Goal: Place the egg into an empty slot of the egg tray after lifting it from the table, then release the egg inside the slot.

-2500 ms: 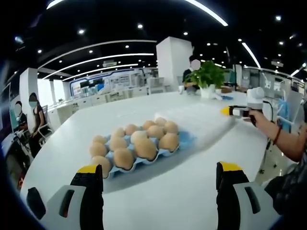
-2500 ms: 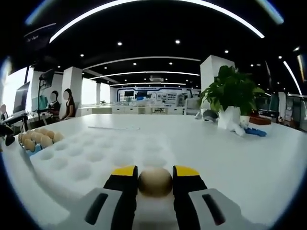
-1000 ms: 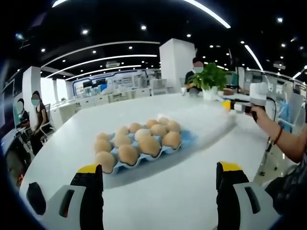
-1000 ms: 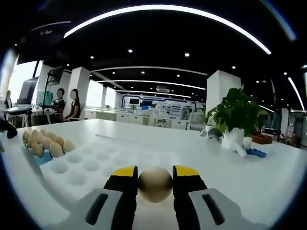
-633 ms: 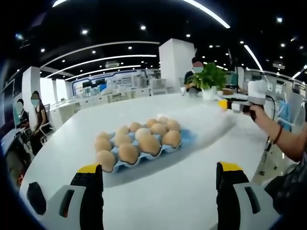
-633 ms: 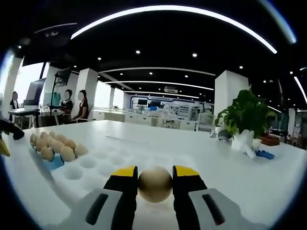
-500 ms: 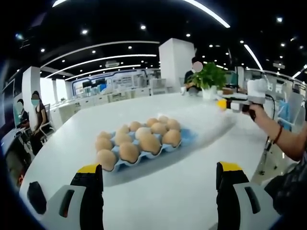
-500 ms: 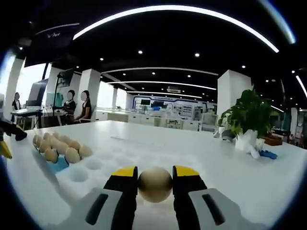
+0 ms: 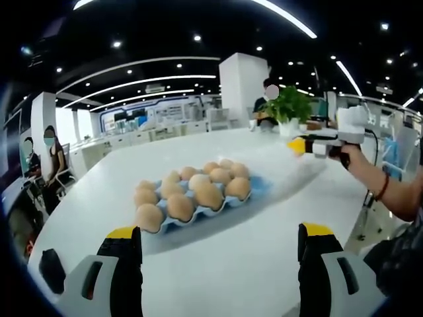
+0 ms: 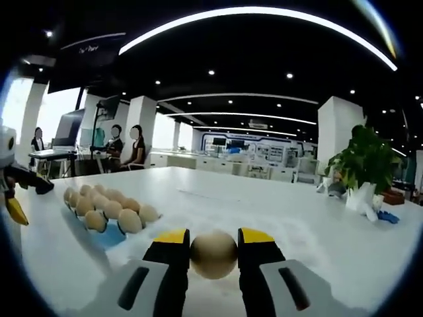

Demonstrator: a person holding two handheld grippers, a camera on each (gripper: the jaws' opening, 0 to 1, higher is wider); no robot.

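Right gripper [image 10: 213,246] clamped on a tan egg [image 10: 213,254], held between the yellow-tipped jaws above the white table [image 10: 277,211]. Blue tray [image 10: 109,234] of eggs off to the left in the right gripper view, apart from the held egg. Left gripper [image 9: 221,254] spread wide, nothing in its grasp, low over the table, facing the tray [image 9: 254,191]. Beyond the tray, a hand [image 9: 353,158] with the right gripper [image 9: 310,145]. Potted plant [image 9: 289,109] farther back.

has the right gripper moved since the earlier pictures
Yes. In the left gripper view the right gripper, shut on the egg, has drifted left against the potted plant, toward the blue egg tray.
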